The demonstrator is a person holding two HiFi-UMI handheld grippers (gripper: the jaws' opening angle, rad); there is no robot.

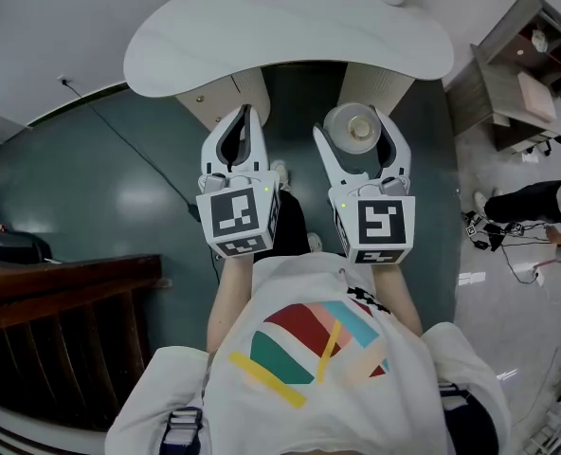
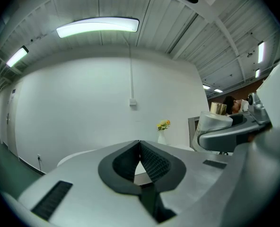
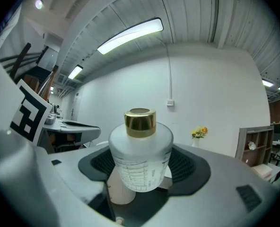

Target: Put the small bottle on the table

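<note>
A small frosted white bottle (image 3: 140,158) with a gold cap stands upright between the jaws of my right gripper (image 3: 142,167), which is shut on it. From the head view the bottle (image 1: 358,129) shows from above, held in my right gripper (image 1: 361,140) just short of the near edge of the white curved table (image 1: 214,36). The bottle (image 2: 215,119) also appears at the right of the left gripper view. My left gripper (image 1: 240,133) is beside it to the left, jaws shut with nothing between them, its dark pads (image 2: 152,162) meeting at the tip.
A small white vase with yellow flowers (image 2: 163,131) stands on the table's far side, also visible as the vase (image 3: 197,137). Ribbed table pedestals (image 1: 226,98) rise below the tabletop. A wooden shelf unit (image 1: 513,74) stands at the right, dark wooden furniture (image 1: 63,330) at the left. Cables (image 1: 513,245) lie on the floor.
</note>
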